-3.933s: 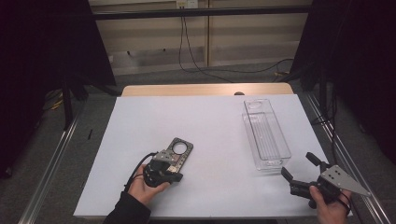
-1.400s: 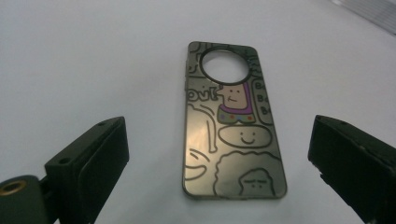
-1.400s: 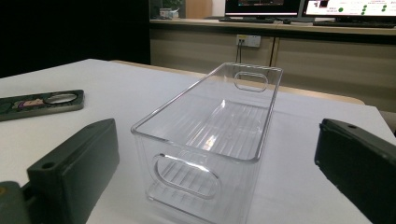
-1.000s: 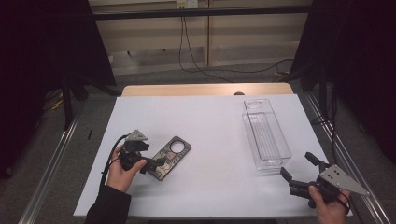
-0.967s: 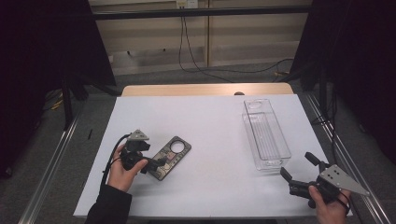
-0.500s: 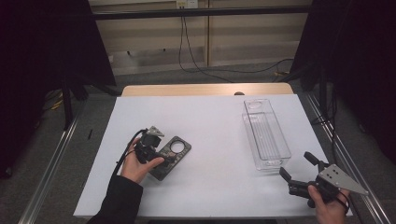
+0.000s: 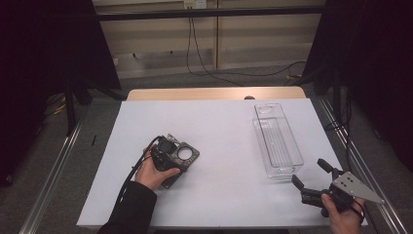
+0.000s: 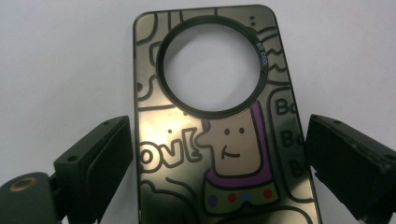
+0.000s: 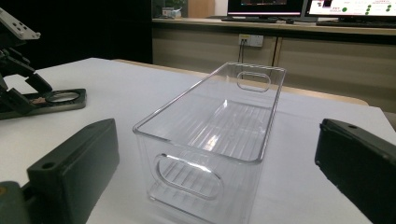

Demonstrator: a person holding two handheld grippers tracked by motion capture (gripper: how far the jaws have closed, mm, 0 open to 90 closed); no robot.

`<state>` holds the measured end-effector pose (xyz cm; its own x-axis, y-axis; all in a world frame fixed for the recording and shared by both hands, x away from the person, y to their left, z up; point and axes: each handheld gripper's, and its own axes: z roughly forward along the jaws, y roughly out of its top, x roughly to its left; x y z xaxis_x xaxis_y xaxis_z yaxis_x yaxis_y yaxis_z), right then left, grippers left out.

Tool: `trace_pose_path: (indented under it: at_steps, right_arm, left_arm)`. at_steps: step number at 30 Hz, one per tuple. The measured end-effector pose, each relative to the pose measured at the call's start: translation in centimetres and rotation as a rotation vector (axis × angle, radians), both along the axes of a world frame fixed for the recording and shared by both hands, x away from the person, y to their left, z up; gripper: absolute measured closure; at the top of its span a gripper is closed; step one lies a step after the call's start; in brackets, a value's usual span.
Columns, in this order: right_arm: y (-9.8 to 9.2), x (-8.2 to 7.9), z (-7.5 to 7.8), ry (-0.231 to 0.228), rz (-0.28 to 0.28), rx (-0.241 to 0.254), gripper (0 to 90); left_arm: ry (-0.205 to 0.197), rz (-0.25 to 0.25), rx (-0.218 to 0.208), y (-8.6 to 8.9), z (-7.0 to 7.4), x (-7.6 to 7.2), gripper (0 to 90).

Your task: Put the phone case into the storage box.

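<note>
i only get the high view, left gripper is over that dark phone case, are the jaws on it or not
Observer: Not on it. In the left gripper view the left gripper is open, one jaw on each side of the phone case, with white table showing in both gaps.
Operator: what's printed on it
Observer: A cartoon figure with a purple collar, under a round cutout.
Operator: and the right one
Observer: The right gripper is open too, aimed at the near end of the clear bin, which is empty.
</note>
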<state>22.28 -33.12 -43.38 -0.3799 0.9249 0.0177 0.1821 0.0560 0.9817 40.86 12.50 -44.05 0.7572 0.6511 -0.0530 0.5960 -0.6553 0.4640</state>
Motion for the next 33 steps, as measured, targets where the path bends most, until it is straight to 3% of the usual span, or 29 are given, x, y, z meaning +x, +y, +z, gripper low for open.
trace_pose_path:
  at_steps: [7,10,13,22,33]
  right_arm:
    - [0.03,0.00,-0.01,-0.001,0.003,-0.002,0.0]
    - [0.03,0.00,0.00,-0.001,0.003,-0.001,0.0]
    - [0.05,-0.01,-0.01,-0.001,0.006,-0.004,0.0]
    - [0.07,-0.02,0.01,-0.001,0.007,-0.005,0.0]
    - [0.13,-0.03,0.00,0.000,0.012,-0.007,0.0]
  left_arm:
    - [0.009,-0.005,0.032,-0.38,-0.18,0.10,7.4]
    - [-0.005,-0.002,0.040,-0.44,-0.37,0.05,6.2]
    - [-0.001,0.011,0.033,-0.34,-0.60,0.14,1.9]
    - [0.013,0.014,0.040,-0.38,-0.65,0.38,0.1]
    - [0.027,0.002,0.051,-0.55,-0.18,0.23,9.7]
